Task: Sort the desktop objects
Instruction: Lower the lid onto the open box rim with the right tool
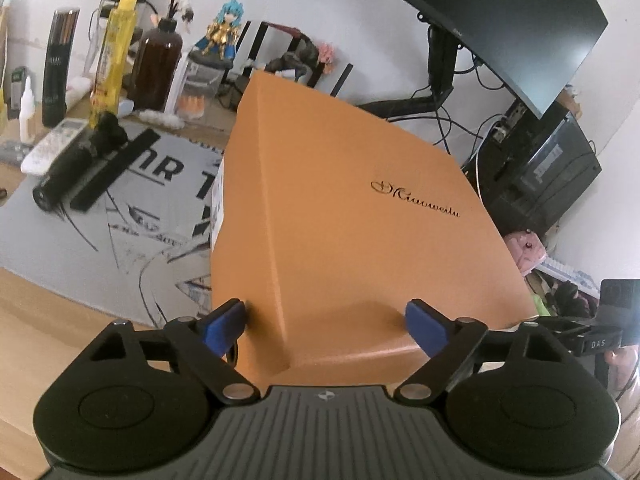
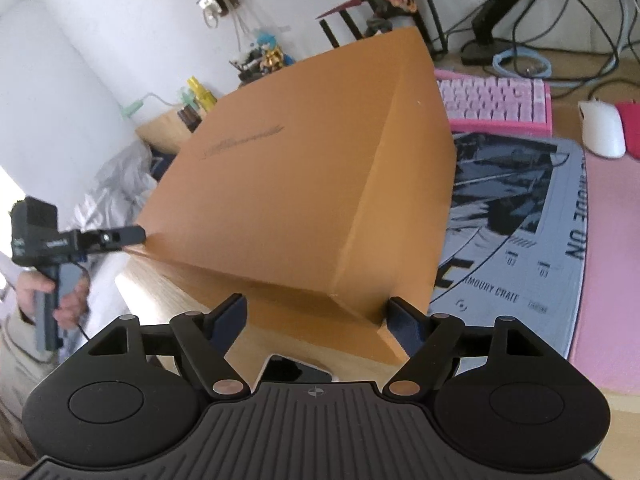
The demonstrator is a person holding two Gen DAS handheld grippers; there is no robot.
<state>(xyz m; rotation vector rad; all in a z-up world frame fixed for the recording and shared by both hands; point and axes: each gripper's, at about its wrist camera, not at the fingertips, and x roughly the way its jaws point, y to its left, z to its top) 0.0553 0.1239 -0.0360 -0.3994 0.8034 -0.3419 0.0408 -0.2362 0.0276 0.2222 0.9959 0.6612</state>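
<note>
Bracing the orange box at opposite corners, left gripper and right gripper fingers spread wide, steadying its bulk near the desk edge

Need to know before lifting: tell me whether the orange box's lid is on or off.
On. The orange box shows an unbroken top face with script lettering in both views, and no interior is visible. Whether it is fastened, cannot tell.

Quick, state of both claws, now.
Left claw: open, fingers straddling a corner of the box, not clamped.
Right claw: open, fingers straddling another box corner, not clamped.
</note>
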